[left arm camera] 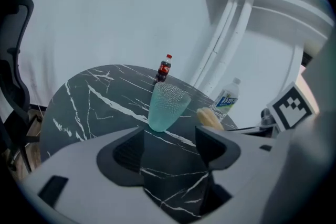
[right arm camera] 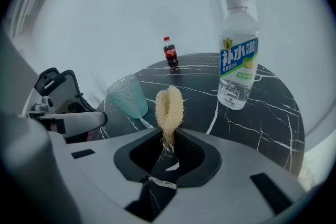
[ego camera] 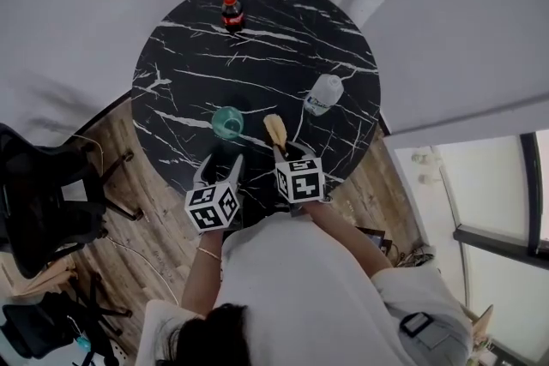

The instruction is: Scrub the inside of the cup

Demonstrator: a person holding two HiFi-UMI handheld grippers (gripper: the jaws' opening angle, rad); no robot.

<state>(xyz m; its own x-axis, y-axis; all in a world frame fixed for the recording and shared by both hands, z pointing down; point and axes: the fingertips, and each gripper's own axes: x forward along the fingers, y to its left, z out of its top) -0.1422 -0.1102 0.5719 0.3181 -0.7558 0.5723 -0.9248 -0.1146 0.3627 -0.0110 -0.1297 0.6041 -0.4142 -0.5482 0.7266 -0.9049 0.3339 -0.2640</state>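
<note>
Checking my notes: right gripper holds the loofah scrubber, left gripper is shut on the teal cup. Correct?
No. The left gripper is open, with the teal cup standing free on the table beyond it; the left gripper view shows this. The right gripper does hold the loofah scrubber.

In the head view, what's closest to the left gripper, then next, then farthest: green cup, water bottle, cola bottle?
1. green cup, just ahead of the left gripper.
2. water bottle, off to the right.
3. cola bottle, at the far edge of the table.
</note>
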